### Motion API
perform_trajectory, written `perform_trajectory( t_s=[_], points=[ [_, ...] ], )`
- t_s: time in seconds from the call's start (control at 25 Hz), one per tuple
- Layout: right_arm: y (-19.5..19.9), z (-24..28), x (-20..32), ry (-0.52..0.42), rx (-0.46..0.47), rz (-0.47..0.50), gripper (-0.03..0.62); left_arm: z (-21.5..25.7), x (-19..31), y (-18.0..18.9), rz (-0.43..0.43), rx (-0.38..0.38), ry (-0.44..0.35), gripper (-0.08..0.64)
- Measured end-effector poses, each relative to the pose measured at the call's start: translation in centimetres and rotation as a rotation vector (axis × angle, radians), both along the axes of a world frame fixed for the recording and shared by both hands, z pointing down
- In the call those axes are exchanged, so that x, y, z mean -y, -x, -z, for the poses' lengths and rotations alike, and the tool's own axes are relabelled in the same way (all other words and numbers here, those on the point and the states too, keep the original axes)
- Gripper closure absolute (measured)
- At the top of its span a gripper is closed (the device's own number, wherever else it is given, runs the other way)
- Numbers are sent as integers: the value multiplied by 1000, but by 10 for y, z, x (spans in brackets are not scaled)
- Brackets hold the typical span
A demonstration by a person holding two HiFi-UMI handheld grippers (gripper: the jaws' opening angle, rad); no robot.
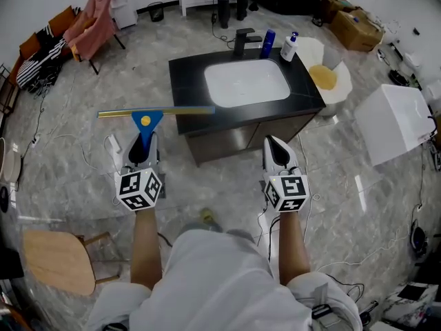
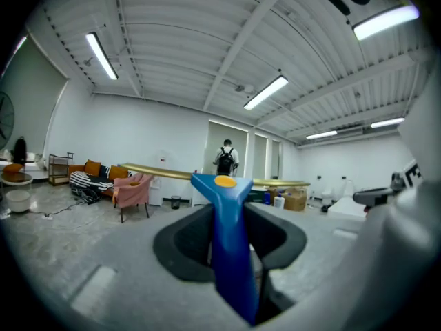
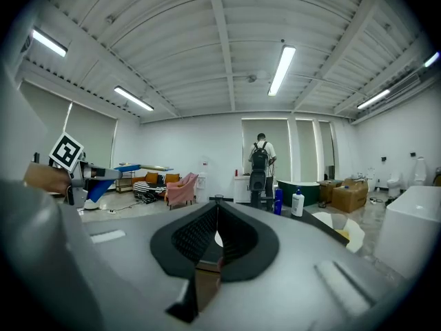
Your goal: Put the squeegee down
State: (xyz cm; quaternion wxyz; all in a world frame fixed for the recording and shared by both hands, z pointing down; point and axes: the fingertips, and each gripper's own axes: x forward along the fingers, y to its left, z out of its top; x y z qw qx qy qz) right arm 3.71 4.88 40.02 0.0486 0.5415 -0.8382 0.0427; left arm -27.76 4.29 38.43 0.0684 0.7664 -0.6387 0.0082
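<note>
Black worktop (image 1: 187,74), white basin set in it. Squeegee (image 1: 146,118): blue handle is pinched by the left gripper (image 1: 142,142), and the blade tip is held at the worktop's front left corner, where it could be knocked askew. Right gripper (image 1: 275,147): pressed together, empty. Blue bottle (image 1: 268,43) behind the basin: no print can be read.

**Head view:** cam. on person's head, aimed steeply down; left tongs (image 1: 142,138) & right tongs (image 1: 270,141) close below, black worktop (image 1: 187,73) farther ahead.
**Left gripper view:** cam. rides on the tongs, faces level along them; squeegee (image 2: 231,247) handle v. near lens.
**Right gripper view:** same mount, level, facing the same way.
**Shared:** both gripper views take in the backpacked person (image 2: 225,161) & pink chair (image 2: 131,188); head view has the chair at upper left.
</note>
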Motion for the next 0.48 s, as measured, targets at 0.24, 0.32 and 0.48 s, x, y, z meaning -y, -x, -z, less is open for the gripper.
perform_trajectory(
  t_s=[0.24,0.32,0.48],
  points=[
    [9,2,31,4,-6,-28,588,-4,37,8,-23,-14,7,430],
    [13,3,40,-1,-8,-30,588,-3,47,11,-27,-16,5,430],
    [17,4,57,-10,-12,-34,588,-6,63,15,-31,-22,2,430]
  ],
)
